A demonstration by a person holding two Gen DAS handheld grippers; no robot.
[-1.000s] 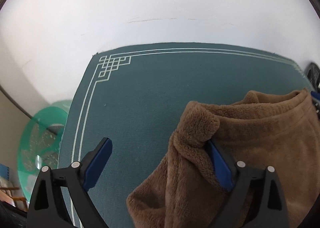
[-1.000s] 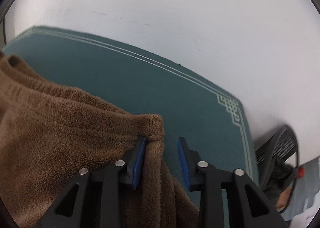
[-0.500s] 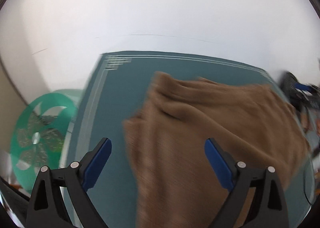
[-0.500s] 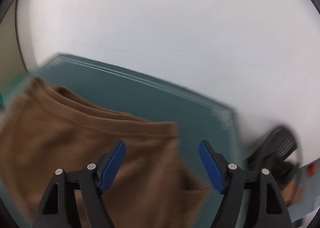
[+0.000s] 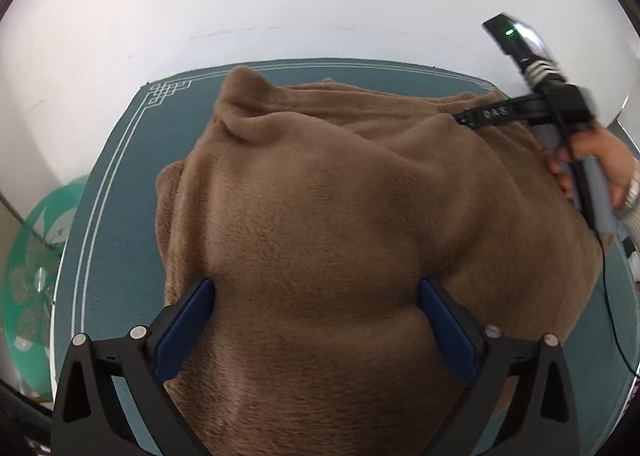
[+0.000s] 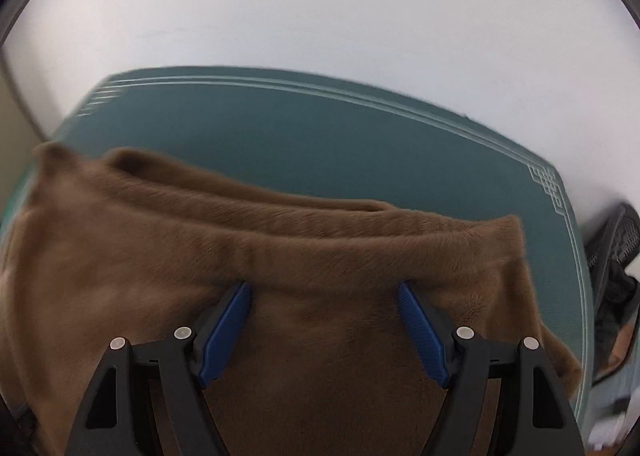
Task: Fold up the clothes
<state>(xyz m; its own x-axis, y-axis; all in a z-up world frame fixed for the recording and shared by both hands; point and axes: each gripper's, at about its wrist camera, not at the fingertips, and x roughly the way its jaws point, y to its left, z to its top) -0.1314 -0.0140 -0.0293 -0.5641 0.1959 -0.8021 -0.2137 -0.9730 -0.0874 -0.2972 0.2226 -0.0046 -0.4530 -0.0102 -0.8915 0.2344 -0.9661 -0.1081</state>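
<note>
A brown fleece garment (image 5: 340, 208) lies folded over on a teal mat (image 5: 120, 192), its far edge bunched into a soft ridge. My left gripper (image 5: 316, 296) hovers open above the near half, blue pads wide apart, nothing held. In the right wrist view the same garment (image 6: 280, 256) fills the lower frame, and my right gripper (image 6: 324, 298) stands open just behind its folded edge. The right gripper's body (image 5: 532, 108) shows at the far right of the left view, held in a person's hand (image 5: 592, 160).
The teal mat (image 6: 340, 144) with a pale line border lies against a white wall. A green round object (image 5: 32, 280) sits off the mat's left edge. Dark netted gear (image 6: 616, 256) stands past the mat's right edge. A thin cable (image 5: 612, 320) trails at the right.
Both grippers have let go of the garment's corners and opened wide. They pulled back toward the near side, and the garment now lies spread on the mat.
</note>
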